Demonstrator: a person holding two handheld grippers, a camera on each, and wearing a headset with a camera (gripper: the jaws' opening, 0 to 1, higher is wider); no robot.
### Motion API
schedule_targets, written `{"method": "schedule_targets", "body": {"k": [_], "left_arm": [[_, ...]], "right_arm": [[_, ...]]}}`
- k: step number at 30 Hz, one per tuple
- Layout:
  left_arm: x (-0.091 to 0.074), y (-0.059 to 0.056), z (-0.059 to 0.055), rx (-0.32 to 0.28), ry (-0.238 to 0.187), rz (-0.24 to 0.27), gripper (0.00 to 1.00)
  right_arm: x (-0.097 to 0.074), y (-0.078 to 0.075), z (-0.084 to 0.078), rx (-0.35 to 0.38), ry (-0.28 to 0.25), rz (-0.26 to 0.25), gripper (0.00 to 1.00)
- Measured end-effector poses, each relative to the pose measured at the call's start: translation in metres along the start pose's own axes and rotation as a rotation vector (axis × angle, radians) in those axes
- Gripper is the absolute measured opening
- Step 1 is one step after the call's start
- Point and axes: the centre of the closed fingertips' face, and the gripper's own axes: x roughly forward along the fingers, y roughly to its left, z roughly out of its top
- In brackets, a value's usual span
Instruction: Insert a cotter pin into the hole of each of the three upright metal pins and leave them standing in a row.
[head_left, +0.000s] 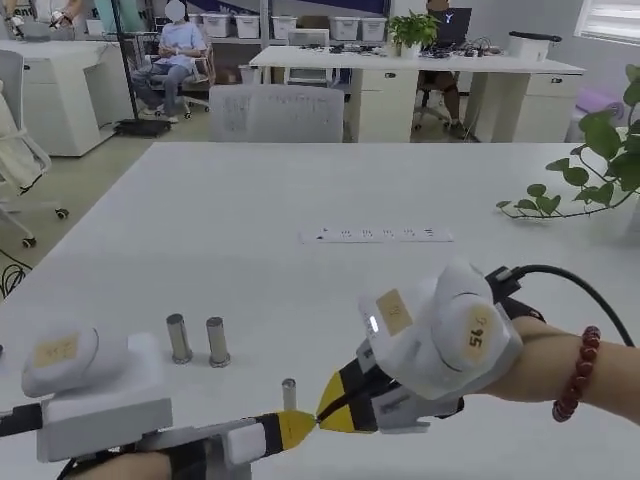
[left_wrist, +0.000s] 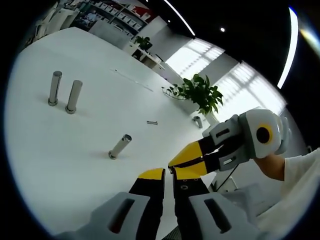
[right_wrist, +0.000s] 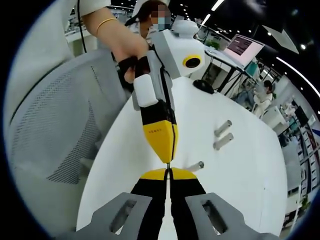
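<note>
Three grey metal pins stand upright on the white table (head_left: 300, 200). Two stand side by side (head_left: 179, 338) (head_left: 217, 341); the third (head_left: 289, 394) is apart, just behind the gripper tips. They also show in the left gripper view (left_wrist: 54, 87) (left_wrist: 73, 96) (left_wrist: 120, 146) and the right gripper view (right_wrist: 223, 127) (right_wrist: 223, 141) (right_wrist: 195, 166). My left gripper (head_left: 298, 428) (left_wrist: 169, 174) and right gripper (head_left: 332, 408) (right_wrist: 169, 174) meet tip to tip, both shut. A thin cotter pin (right_wrist: 169, 165) bridges the two tips.
A loose cotter pin (left_wrist: 152, 122) lies on the table beyond the third pin. A white power strip (head_left: 375, 235) sits mid-table, and a leafy plant (head_left: 590, 180) reaches in from the right. A grey chair (head_left: 275, 112) stands at the far edge.
</note>
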Motion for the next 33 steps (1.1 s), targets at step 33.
{"method": "schedule_targets", "body": {"k": [33], "left_arm": [[-0.002, -0.011, -0.002, 0.311, 0.037, -0.023, 0.00]], "right_arm": [[-0.006, 0.004, 0.001, 0.104, -0.037, 0.017, 0.04]]}}
